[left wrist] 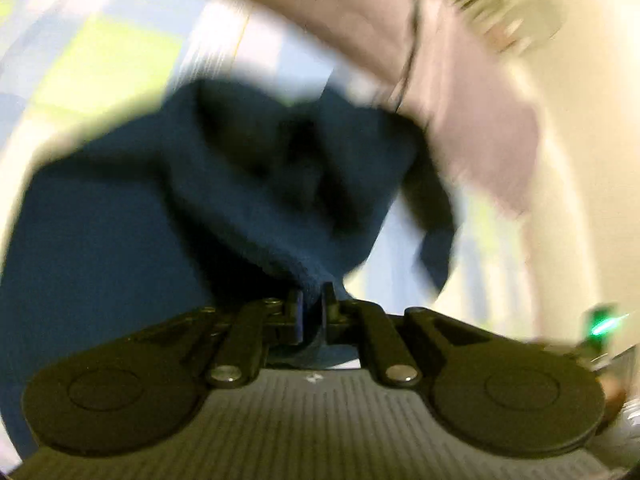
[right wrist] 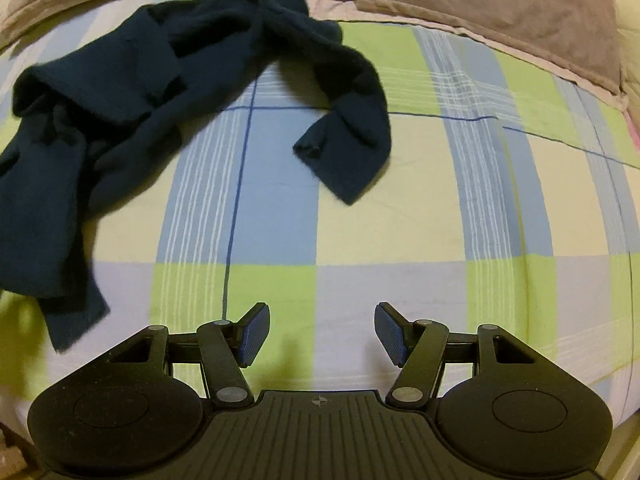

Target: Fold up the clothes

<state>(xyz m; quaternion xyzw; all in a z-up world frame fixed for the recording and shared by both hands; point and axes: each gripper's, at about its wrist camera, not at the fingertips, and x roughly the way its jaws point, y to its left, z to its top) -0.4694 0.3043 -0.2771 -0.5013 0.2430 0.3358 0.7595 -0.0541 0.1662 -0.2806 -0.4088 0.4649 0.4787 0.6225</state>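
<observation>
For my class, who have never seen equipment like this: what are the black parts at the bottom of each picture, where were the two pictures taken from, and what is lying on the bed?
Each picture comes from a camera mounted on a hand-held two-finger gripper, looking along its fingers. The blurred left view shows the left gripper shut on a dark blue garment. In the right view, the right gripper is open and holds nothing. It hangs over a checked bedsheet, where the same garment lies crumpled. Brownish pillows sit at the far edge.
</observation>
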